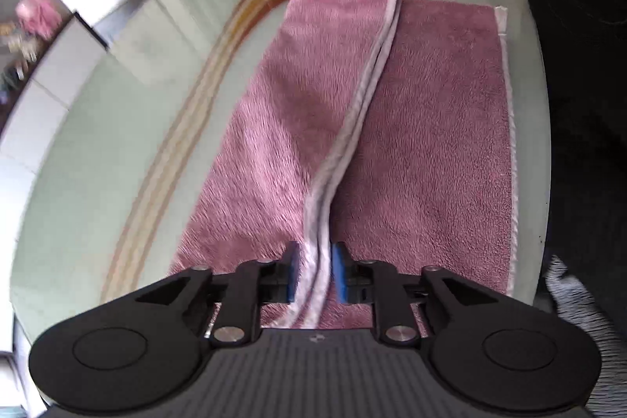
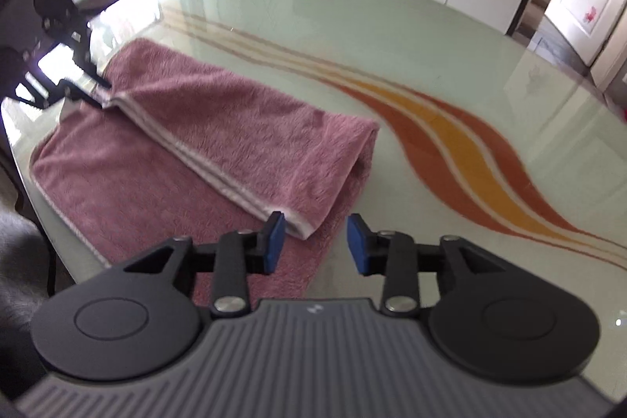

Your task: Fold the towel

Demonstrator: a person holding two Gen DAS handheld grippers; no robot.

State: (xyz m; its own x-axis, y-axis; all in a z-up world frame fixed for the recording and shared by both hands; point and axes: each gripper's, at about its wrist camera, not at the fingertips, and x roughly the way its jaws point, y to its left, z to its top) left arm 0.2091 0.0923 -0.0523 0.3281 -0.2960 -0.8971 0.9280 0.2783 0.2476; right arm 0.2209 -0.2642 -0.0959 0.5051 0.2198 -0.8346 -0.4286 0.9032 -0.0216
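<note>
**A:** Where does the pink towel (image 1: 427, 128) lie?

**B:** Flat on the glass table (image 1: 117, 128), partly folded. One flap (image 2: 250, 128) has been laid over so that its white-trimmed edge (image 1: 352, 128) runs down the middle of the towel. The other half is a single layer, reaching the table's near rim.

**A:** And its long axis?

**B:** It runs from one gripper to the other. The left gripper (image 1: 315, 271) is at one short end and the right gripper (image 2: 311, 243) at the opposite one; each camera looks along the trimmed edge toward its partner.

**A:** What are the fingers doing?

**B:** Both pairs are parted and grip nothing. On the left, the trimmed edge passes between the blue pads (image 1: 340, 273), and the gaps either side suggest they are not pressing it. On the right, the flap's corner (image 2: 303, 228) sits just beside the left-hand pad, at the mouth of the jaws rather than squarely inside.

**A:** So what does the next move turn on?

**B:** Probably on which edge is taken next. The fold made so far looks finished and let go. If the free half is to be brought over, its outer hem (image 1: 507, 128) lies to the right of the left gripper's fingers and to the left of the right gripper's, toward the table's near rim.

**A:** Which hand is nearer?

**B:** Neither, as far as can be judged; each has its own end, so both would have to shift sideways together.
</note>
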